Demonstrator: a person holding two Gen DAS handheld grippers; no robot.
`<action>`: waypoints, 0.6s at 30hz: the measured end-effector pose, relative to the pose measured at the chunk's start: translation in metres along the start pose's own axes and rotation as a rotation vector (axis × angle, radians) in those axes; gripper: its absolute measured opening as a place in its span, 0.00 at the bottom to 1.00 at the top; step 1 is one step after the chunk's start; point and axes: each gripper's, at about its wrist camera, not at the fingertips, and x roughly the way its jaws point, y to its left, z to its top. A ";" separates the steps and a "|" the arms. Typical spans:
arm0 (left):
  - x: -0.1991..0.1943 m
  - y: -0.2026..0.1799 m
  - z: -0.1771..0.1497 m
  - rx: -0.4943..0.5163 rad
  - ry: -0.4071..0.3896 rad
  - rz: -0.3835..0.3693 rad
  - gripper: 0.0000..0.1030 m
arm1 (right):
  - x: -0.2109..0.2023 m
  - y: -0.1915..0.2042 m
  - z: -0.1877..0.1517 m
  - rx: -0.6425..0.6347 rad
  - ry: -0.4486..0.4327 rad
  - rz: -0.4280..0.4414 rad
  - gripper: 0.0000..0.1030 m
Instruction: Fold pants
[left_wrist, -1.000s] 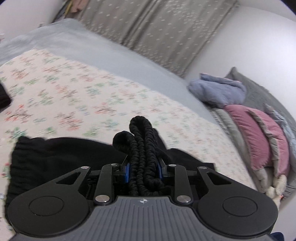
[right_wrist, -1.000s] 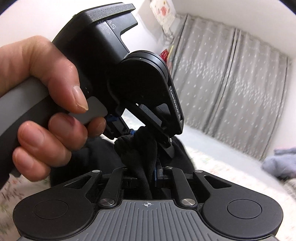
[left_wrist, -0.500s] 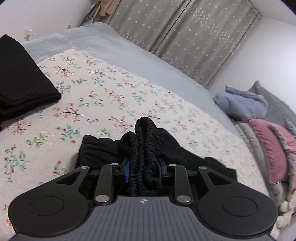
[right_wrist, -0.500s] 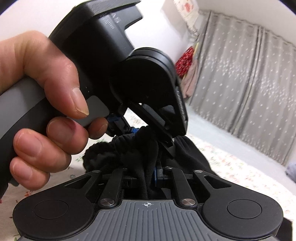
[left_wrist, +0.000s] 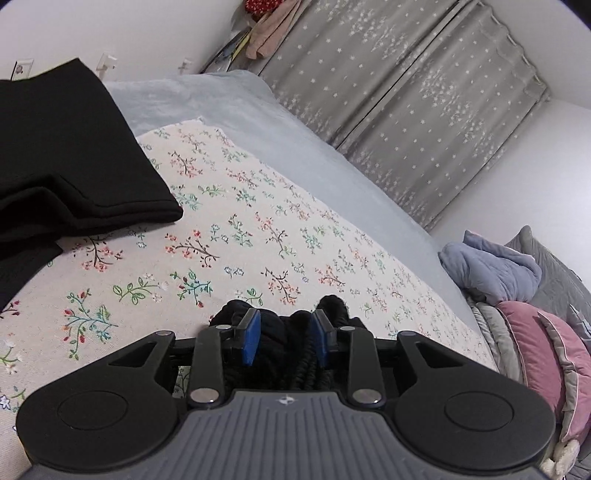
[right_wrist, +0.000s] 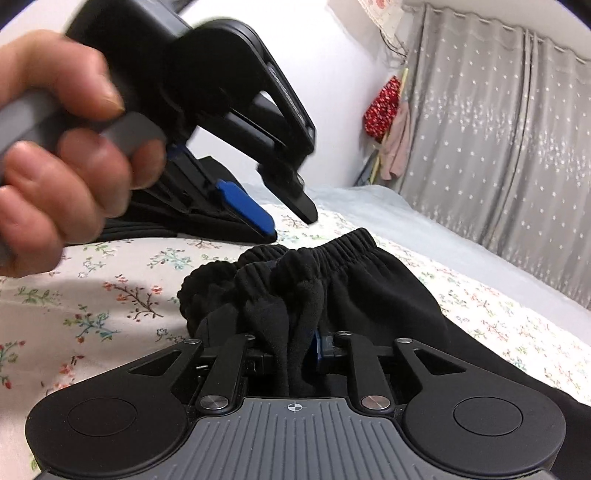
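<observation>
Though bunched, ribbed black pants (right_wrist: 332, 280)

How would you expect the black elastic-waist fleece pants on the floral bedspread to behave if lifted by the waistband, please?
The black fleece pants look floppy: the gathered waistband bunches between the opening right gripper. Probably light and grippy rather than slippery, given the fuzzy surface. They should drape, not hold shape.

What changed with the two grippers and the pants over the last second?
The left gripper let go: its blue pads were clamped on the bunched waistband and now stand apart, jaws opening, and in the right wrist view it has pulled clear above it. The right gripper, also opening, still has black fabric between its fingers. The folded black garment came into view. The pants stay on the floral sheet.
</observation>
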 end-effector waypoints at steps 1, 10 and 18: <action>-0.002 -0.002 0.000 0.005 -0.003 0.003 0.30 | 0.001 -0.002 0.001 0.014 0.011 0.002 0.18; 0.002 -0.021 -0.005 0.061 0.017 -0.037 0.30 | -0.042 -0.012 0.008 0.133 0.052 0.128 0.70; 0.002 -0.073 -0.025 0.182 0.016 -0.121 0.34 | -0.108 -0.093 -0.009 0.448 0.024 0.128 0.81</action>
